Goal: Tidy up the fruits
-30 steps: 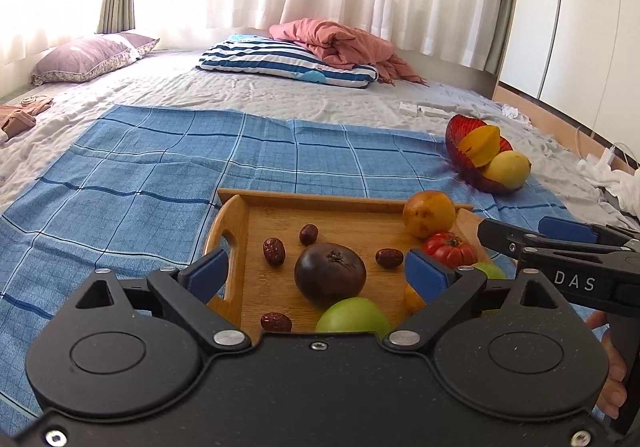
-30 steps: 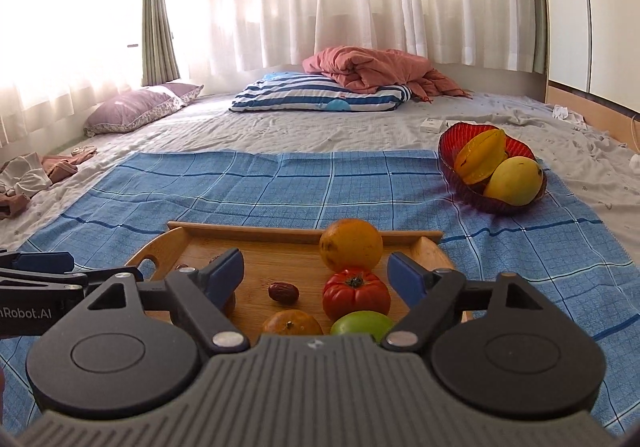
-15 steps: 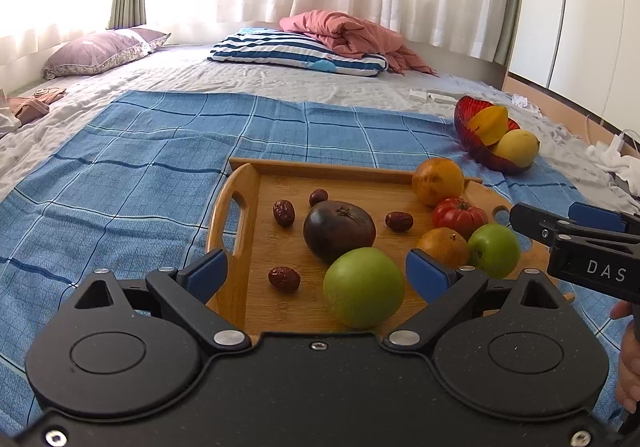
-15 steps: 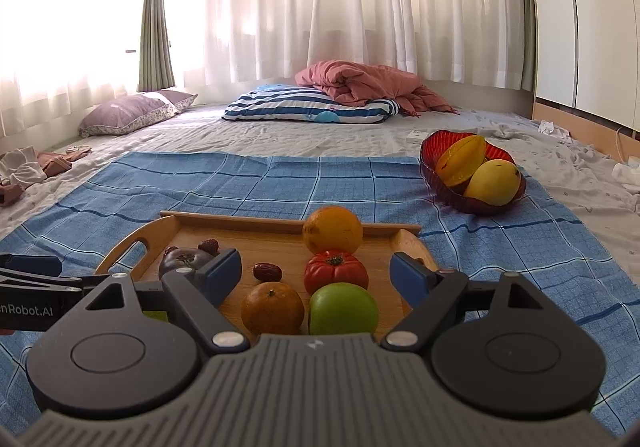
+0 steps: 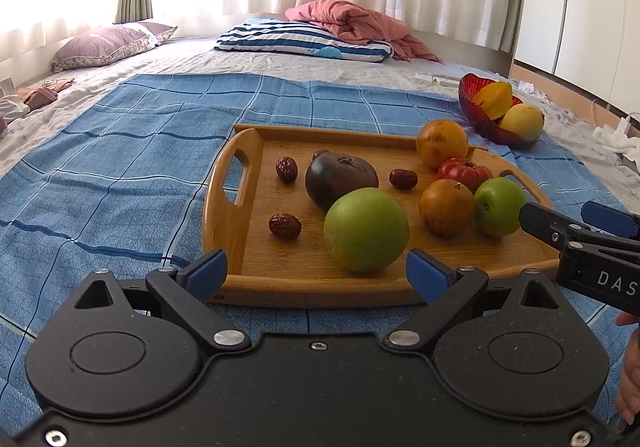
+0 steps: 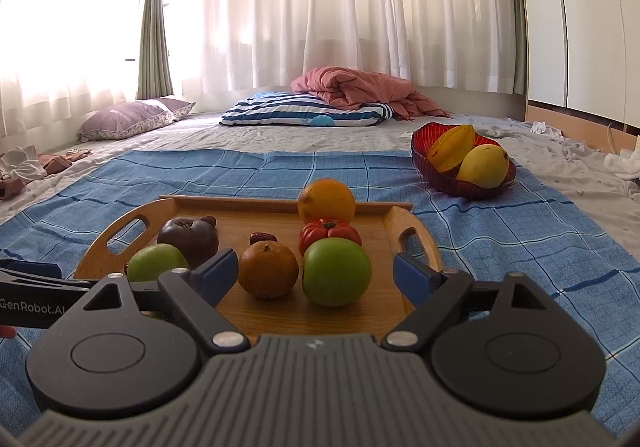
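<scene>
A wooden tray point(image 5: 256, 271) point(image 6: 384, 311) lies on a blue checked cloth point(image 5: 120, 151). It holds a large green apple point(image 5: 366, 229), a dark purple tomato point(image 5: 340, 177), a smaller green apple point(image 6: 336, 271), two oranges point(image 6: 268, 269) point(image 6: 326, 203), a red tomato point(image 6: 329, 234) and several red dates point(image 5: 285, 225). A red bowl point(image 6: 440, 171) at the far right holds a starfruit point(image 6: 451, 148) and a mango point(image 6: 484, 166). My left gripper point(image 5: 316, 273) is open and empty at the tray's near edge. My right gripper point(image 6: 316, 275) is open and empty, just short of the smaller green apple.
The cloth covers a bed with a striped pillow point(image 6: 304, 115), a pink blanket point(image 6: 360, 87) and a purple pillow point(image 6: 132, 119) at the far end. Clothes point(image 6: 24, 167) lie at the left. White wardrobe doors point(image 6: 580, 7) stand at the right.
Both grippers have pulled back and risen from the tray, so more of the fruit shows in front of them. Both stay open and empty.
</scene>
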Action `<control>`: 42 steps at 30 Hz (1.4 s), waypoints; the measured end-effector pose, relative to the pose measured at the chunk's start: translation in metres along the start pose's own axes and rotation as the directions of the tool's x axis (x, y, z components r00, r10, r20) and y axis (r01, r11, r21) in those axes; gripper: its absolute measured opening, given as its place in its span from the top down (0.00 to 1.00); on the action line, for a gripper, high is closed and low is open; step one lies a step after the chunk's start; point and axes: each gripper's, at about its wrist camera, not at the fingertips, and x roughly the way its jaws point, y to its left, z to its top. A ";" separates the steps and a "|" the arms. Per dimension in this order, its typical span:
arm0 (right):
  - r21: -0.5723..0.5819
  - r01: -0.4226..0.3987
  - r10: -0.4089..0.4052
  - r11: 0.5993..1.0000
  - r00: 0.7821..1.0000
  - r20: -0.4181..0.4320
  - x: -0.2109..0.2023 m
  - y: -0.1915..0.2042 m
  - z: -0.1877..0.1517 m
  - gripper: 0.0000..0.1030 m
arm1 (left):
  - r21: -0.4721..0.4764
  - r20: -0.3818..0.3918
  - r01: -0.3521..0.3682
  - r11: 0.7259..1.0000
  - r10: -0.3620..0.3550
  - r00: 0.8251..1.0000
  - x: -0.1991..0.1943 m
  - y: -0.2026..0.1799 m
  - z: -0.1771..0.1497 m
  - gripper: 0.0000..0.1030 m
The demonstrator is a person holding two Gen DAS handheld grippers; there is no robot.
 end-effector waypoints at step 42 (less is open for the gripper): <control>-0.031 0.015 -0.019 0.999 0.990 -0.137 0.019 0.005 -0.061 0.01 | 0.053 -0.044 -0.056 0.997 0.058 0.997 0.034 -0.009 -0.042 0.00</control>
